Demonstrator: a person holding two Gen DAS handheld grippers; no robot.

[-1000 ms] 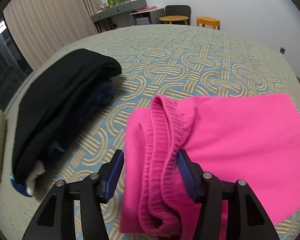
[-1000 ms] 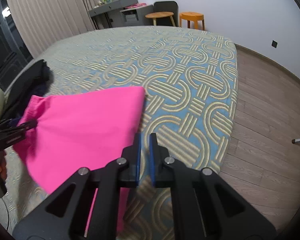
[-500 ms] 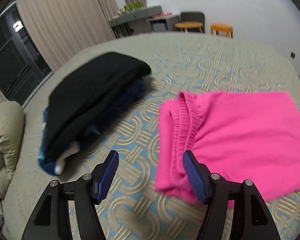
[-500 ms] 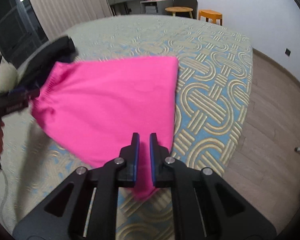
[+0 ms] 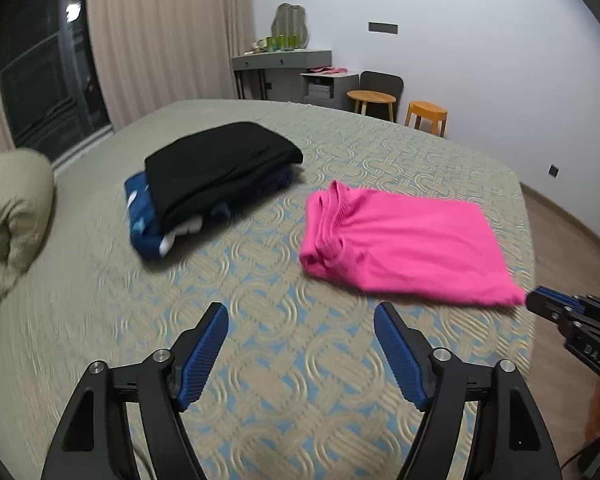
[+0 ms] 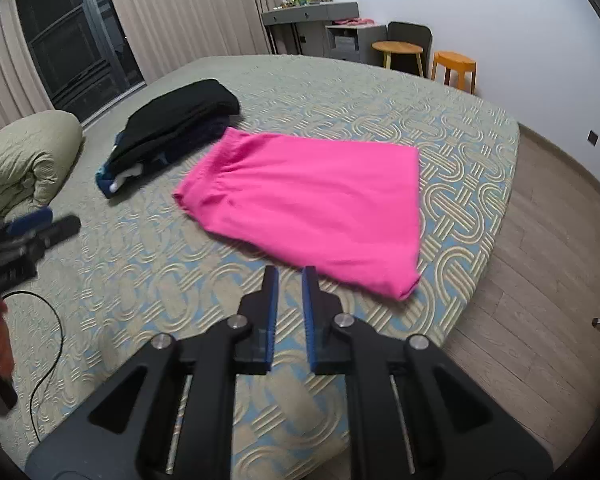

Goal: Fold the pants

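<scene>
Two grippers, both empty: your left gripper opening wide, right gripper opening, still narrow; pink pants folded on bed, ahead, long axis crosswise, right nearer

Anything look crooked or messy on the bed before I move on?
Mostly tidy. The pink pants lie folded flat, but their near right corner sticks out in a point. The dark stack is uneven, with blue and white cloth poking out beneath the black piece.
</scene>
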